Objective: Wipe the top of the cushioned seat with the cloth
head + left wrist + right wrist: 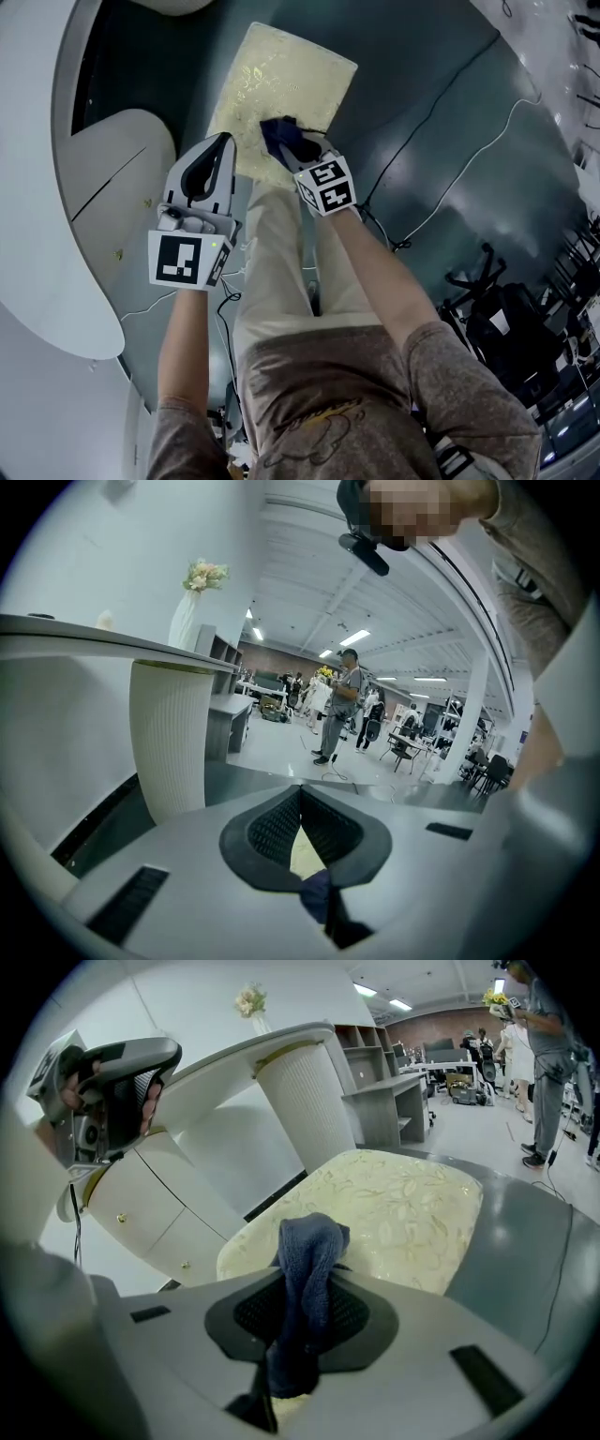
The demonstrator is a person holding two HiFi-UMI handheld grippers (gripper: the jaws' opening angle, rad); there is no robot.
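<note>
We find the right gripper (292, 155) clamped on the dark blue cloth (281, 139) at the near edge of the cushioned seat (291, 66). The seat's long axis runs away from the person, so most of its top lies ahead of the jaws. The left gripper (221, 142) hovers at the seat's near left corner, arm extended, jaws together on nothing.

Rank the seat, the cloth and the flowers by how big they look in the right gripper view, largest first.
1. Seat, clearly the largest.
2. Cloth, though it is nearest the camera, which makes it look bigger.
3. Flowers, far off and tiny.
</note>
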